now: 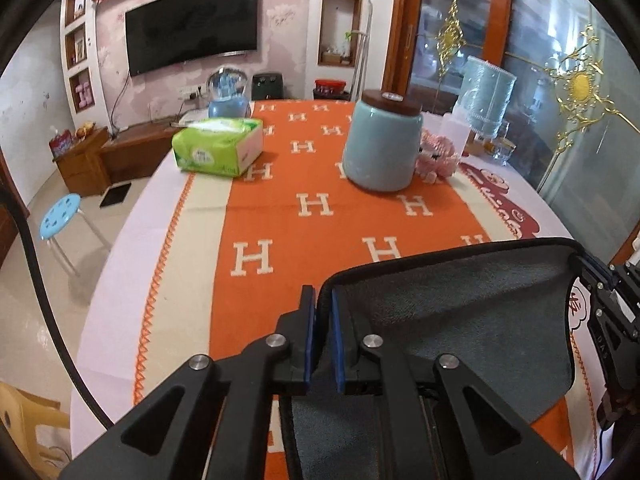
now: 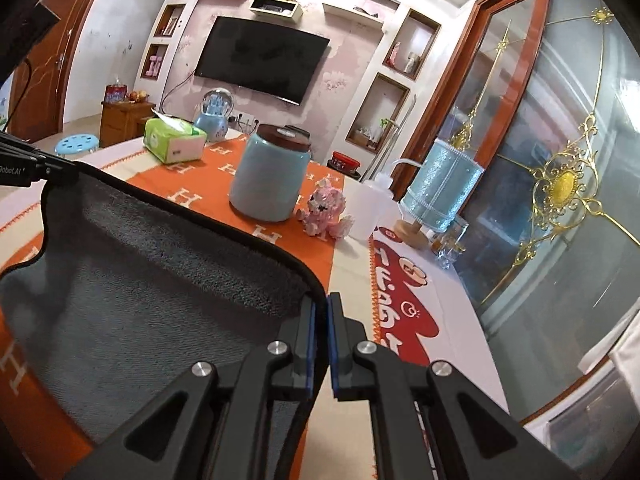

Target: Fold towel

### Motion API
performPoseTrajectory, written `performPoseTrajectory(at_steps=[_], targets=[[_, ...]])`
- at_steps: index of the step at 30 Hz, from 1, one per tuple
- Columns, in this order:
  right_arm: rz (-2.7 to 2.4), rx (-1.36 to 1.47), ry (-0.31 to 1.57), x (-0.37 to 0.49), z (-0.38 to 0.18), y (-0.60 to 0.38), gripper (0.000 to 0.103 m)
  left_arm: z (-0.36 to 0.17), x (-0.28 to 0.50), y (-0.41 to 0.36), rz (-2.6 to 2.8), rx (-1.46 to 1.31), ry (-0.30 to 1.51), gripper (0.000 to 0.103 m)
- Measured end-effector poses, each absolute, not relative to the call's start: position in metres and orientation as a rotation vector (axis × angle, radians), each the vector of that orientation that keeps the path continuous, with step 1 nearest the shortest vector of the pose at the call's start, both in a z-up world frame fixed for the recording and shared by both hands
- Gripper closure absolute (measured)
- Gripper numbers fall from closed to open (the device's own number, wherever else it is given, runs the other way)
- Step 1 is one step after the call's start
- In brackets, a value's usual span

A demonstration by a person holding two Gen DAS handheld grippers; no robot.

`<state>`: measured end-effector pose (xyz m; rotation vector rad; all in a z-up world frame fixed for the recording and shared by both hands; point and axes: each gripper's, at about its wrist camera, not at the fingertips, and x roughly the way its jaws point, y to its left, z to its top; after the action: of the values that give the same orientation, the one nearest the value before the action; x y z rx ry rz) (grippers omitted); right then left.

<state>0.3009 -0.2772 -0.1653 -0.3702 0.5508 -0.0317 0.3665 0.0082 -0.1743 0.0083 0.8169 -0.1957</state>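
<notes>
Two grippers: left gripper [image 1: 323, 332] and right gripper [image 2: 321, 340], jaws of each clenched on a corner of the towel [image 1: 460, 320].
Towel: raised above the table [image 1: 192, 208], near edge.
Axis: held hem spans gripper to gripper; neither nearer.

On the table [image 1: 120, 264] sit one grey towel [image 1: 460, 312], one tissue pack [image 1: 218, 146], one blue jar [image 1: 382, 144], one pink toy [image 2: 324, 208], one squeeze bottle [image 2: 370, 208], and two grippers, left [image 1: 323, 336] and right [image 2: 322, 344].
</notes>
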Motion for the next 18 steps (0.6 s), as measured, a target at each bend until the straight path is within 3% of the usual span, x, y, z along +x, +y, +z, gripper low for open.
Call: performPoseTrajectory(at_steps=[2,7,10,14,18], targets=[[-0.035,-0.363,0.563,0.304,-0.168,-0.277,0.094,-0.177,0.368,0.008,-0.183,0.006,0.824,0.072],[-0.018,-0.348,0.591,0.305,-0.17,-0.275,0.08,-0.171,0.364,0.008,-0.193,0.018,0.823,0.067],[-0.026,-0.357,0.59,0.304,-0.169,-0.273,0.073,-0.164,0.358,0.011,-0.18,0.02,0.817,0.057],[-0.04,-0.36,0.592,0.298,-0.164,-0.272,0.061,-0.155,0.346,0.02,-0.167,0.002,0.816,0.051],[-0.051,-0.36,0.572,0.283,-0.153,-0.268,0.054,-0.146,0.324,0.027,-0.17,0.007,0.815,0.05]])
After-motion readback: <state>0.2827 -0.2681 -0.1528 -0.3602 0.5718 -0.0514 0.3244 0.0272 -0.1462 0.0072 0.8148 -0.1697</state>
